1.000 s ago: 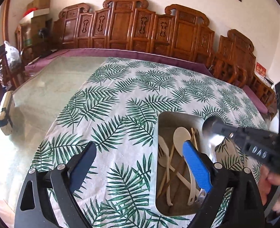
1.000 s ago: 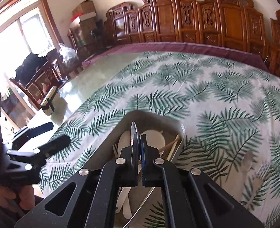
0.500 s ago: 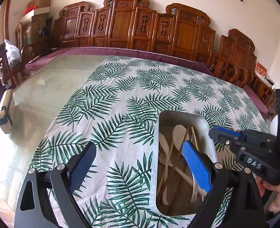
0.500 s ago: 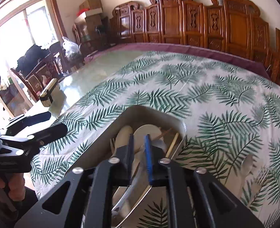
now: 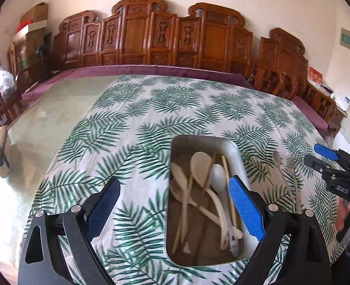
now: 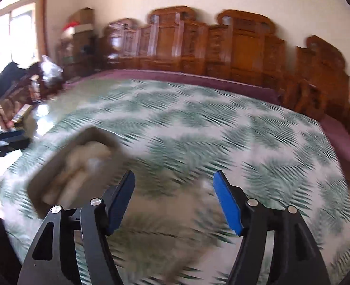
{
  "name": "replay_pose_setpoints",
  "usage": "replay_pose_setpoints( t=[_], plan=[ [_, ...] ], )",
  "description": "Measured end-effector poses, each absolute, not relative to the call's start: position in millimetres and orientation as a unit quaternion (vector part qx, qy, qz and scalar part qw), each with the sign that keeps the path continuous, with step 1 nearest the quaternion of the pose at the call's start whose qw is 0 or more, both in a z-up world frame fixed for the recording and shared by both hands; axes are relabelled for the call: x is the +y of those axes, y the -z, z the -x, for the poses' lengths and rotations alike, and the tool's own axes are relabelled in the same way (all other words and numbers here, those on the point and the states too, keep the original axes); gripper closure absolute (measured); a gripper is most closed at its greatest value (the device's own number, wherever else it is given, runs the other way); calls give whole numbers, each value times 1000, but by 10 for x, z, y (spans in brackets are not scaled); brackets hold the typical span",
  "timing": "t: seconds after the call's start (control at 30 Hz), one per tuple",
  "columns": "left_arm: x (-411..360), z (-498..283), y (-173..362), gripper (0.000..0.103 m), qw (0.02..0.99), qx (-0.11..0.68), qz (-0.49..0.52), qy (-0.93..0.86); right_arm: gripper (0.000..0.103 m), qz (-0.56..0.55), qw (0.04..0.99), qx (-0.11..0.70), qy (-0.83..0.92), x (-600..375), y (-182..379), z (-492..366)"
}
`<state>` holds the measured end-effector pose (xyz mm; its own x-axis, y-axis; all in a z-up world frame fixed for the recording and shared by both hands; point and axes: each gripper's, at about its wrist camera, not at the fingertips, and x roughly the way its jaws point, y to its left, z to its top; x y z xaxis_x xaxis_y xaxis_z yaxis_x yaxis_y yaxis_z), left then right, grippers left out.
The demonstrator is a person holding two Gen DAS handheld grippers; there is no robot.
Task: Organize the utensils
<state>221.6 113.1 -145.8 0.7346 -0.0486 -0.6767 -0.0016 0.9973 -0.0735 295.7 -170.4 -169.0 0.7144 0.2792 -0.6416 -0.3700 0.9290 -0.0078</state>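
Pale plastic spoons [image 5: 200, 166] and thin wooden chopsticks [image 5: 227, 180] lie crossed in a white tray [image 5: 236, 152] on the leaf-print tablecloth [image 5: 132, 123]. They look light, stiff and slick, best pinched mid-handle. More cutlery [image 5: 280, 173] lies just beside the tray's right rim. The left gripper [image 5: 175, 210] hovers wide open; the right gripper [image 6: 173, 200] is open too, empty, its view blurred.

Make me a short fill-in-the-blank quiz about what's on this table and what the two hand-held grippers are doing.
1. The spoons and chopsticks lie in a white ____.
2. The tablecloth is printed with green ____.
3. The left hand-held gripper is open and holds ____.
4. The pads of the right hand-held gripper are coloured ____.

Missing words: tray; leaves; nothing; blue.
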Motion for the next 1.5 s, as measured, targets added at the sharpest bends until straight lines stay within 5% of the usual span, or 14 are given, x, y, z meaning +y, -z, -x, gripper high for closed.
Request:
replay_pose_setpoints(
  t=[0.4, 0.5, 0.67, 0.87, 1.07, 1.5],
  plan=[
    [601, -2136, 1369, 14, 937, 346, 15, 33, 33, 55, 907, 393, -139, -2101, 2382, -3097],
    [454, -2116, 1370, 14, 937, 347, 6, 43, 43, 62, 896, 417, -136, -2089, 2513, -3146],
    [192, -2129, 1421, 14, 934, 354, -24, 48, 46, 82, 885, 434, -149, -2070, 2561, -3218],
    [-55, -2191, 1483, 14, 928, 368, -17, 54, 78, 83, 876, 449, -152, -2250, 2518, -3227],
    [-345, -2317, 1593, 14, 920, 384, -33, 63, 94, 72, 868, 463, -165, -2505, 2499, -3249],
    [-925, -2799, 1989, 18, 897, 433, -38, 83, 95, 41, 869, 462, -175, -2851, 2472, -3295]
  ],
)
